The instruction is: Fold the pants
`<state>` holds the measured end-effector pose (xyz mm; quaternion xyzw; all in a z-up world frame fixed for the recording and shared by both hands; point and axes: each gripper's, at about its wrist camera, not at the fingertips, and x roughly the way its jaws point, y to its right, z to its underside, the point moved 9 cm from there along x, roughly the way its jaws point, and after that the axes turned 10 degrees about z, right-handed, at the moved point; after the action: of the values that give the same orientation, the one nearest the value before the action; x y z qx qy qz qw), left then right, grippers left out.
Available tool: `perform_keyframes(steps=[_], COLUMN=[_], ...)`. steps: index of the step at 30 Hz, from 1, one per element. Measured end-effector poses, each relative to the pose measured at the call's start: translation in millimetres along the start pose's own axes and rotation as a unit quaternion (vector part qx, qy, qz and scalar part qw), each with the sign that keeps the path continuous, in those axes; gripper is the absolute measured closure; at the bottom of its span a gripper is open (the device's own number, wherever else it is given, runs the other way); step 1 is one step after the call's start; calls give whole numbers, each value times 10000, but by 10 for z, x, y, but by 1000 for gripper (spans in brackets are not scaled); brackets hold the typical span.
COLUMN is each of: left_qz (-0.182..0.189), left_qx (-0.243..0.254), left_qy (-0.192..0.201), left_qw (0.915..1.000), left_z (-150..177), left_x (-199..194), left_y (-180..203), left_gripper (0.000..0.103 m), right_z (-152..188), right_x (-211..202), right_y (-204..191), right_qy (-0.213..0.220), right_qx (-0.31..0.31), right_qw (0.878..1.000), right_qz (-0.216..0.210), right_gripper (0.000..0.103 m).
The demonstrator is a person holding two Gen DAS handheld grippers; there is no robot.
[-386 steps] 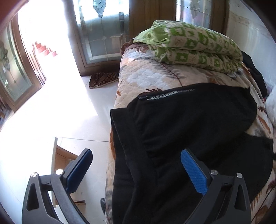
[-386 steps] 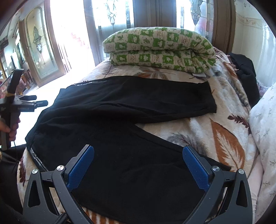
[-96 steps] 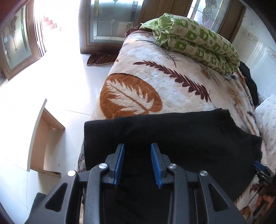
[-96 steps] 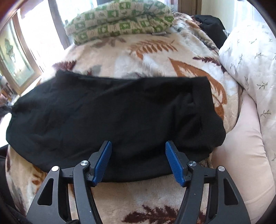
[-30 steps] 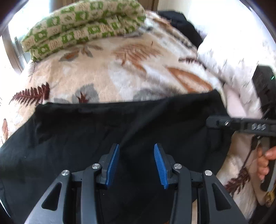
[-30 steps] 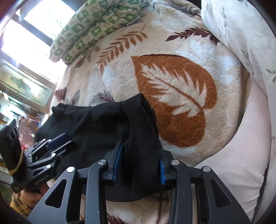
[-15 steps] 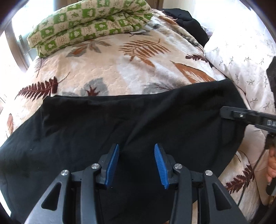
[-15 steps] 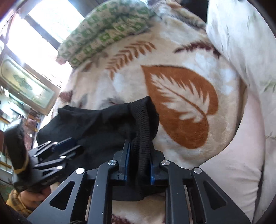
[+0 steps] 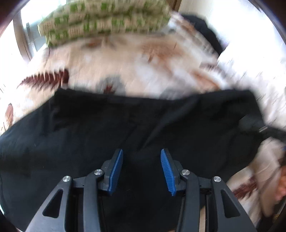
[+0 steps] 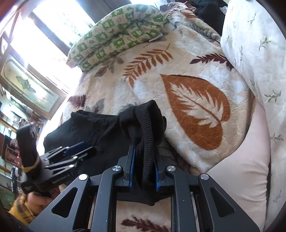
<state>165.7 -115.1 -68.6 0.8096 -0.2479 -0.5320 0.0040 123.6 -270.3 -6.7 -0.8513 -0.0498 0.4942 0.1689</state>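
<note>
The black pants lie folded lengthwise across the leaf-patterned bed cover; the left wrist view is motion-blurred. My left gripper hovers over the middle of the pants, its blue pads apart and nothing between them. My right gripper is shut on the ribbed cuff end of the pants and holds it bunched, lifted off the cover. In the right wrist view my left gripper sits over the pants at the left.
A folded green-checked quilt lies at the far end of the bed cover. A white floral pillow lines the right side. Dark clothing lies at the far right. Glass doors are behind.
My right gripper has closed fully on the cuff and lifted it a little. My left gripper has shifted over the pants, blurring its view, and stays open.
</note>
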Motion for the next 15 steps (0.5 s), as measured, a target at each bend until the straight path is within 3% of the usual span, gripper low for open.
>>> perform_keyframes(steps=[6, 10, 15], left_qz=[512, 356, 65], left_qx=[50, 293, 71], left_qy=[417, 438, 544], left_qw=[9978, 9980, 9985], left_z=[-48, 60, 171], left_x=[-425, -727, -890], left_y=[-40, -342, -873], left_gripper=[59, 59, 59], right_z=[49, 99, 120], right_x=[-76, -76, 67], right_y=[-307, -487, -851], right_qy=[-54, -133, -274], right_qx=[-125, -86, -32], right_qw=[9999, 9995, 9988], right_qz=[-99, -257, -414], right_gripper=[87, 87, 87])
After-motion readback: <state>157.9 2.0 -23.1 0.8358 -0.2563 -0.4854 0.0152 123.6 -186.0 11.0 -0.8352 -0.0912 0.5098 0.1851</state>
